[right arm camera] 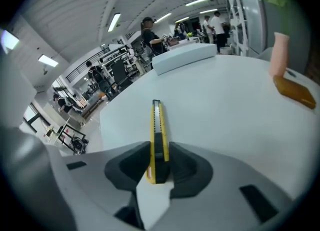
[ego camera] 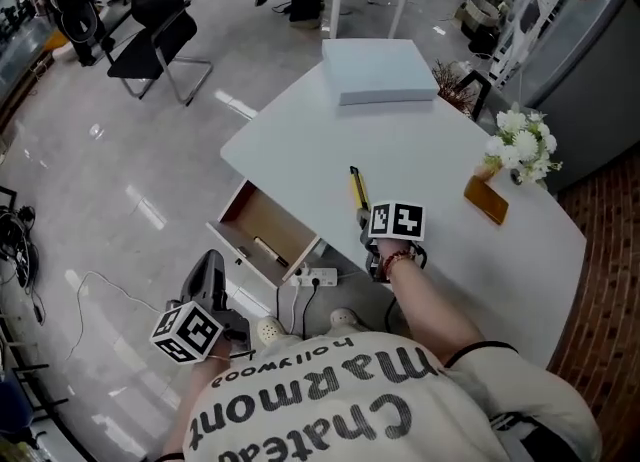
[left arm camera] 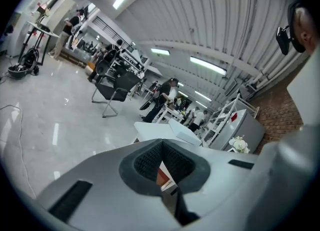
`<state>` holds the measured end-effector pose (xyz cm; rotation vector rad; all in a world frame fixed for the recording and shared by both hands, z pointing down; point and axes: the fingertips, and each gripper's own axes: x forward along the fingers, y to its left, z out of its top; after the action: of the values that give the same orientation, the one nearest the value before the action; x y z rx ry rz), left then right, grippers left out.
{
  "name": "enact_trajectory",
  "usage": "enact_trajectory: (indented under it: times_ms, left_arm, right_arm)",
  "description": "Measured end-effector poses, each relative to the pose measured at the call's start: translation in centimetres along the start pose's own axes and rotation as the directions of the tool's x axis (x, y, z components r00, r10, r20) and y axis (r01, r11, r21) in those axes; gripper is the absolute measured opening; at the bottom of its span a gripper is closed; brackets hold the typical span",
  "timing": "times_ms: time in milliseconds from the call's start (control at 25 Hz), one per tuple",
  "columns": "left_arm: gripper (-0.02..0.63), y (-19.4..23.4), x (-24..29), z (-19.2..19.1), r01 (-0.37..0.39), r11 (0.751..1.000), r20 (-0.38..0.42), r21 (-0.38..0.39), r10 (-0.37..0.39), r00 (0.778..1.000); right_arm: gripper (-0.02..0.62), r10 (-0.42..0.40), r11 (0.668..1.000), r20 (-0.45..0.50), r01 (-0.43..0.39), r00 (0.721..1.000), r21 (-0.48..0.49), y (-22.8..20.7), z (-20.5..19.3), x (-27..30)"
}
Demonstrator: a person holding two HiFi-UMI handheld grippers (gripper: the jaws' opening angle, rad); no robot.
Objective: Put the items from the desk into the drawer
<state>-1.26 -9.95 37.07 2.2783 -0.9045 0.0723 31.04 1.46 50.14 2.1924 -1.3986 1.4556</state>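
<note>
Knife, yellow, lies on the desk clamped in my right gripper, not yet moved; my left gripper is closed, empty; drawer stands open, brown block and flat box also remaining.

The right tongs hid the utility knife's rear end; the drawer's pale object was too small to identify.

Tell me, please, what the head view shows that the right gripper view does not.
Only the head view: the open drawer, the power strip and the left gripper. Only the right gripper view: the right gripper with its jaws shut on the yellow utility knife. Both: that knife, the white desk, the flat box, the brown block.
</note>
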Motion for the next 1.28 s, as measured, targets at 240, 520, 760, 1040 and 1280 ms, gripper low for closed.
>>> enact_trajectory:
  times_ms: [240, 520, 760, 1040, 1280]
  left_arm:
    - [0.002, 1.9, 1.2, 2.4, 0.071, 0.997, -0.034, 0.026, -0.07, 0.997]
    - [0.002, 3.4, 2.2, 3.0, 0.12, 0.992, -0.069, 0.03, -0.118, 0.991]
    - [0.002, 4.9, 1.9, 4.2, 0.132, 0.991, -0.065, 0.023, -0.13, 0.989]
    - [0.002, 7.0, 0.6, 5.1, 0.114, 0.993, -0.047, 0.008, -0.113, 0.992]
    - [0.002, 10.0, -1.1, 6.1, 0.074, 0.997, -0.018, -0.006, -0.074, 0.997]
  right_arm:
    - [0.12, 0.032, 0.976, 0.051, -0.042, 0.998, 0.211, 2.6, -1.3, -0.1]
    - [0.12, 0.066, 0.973, 0.092, -0.085, 0.994, 0.215, 6.7, -1.3, 0.0]
    - [0.12, 0.119, 0.976, 0.097, -0.134, 0.988, 0.172, 11.2, -1.3, 0.2]
    - [0.12, 0.183, 0.976, 0.076, -0.191, 0.98, 0.105, 16.2, -1.6, 0.8]
    - [0.12, 0.225, 0.972, 0.039, -0.227, 0.974, 0.066, 20.3, -2.7, 2.3]
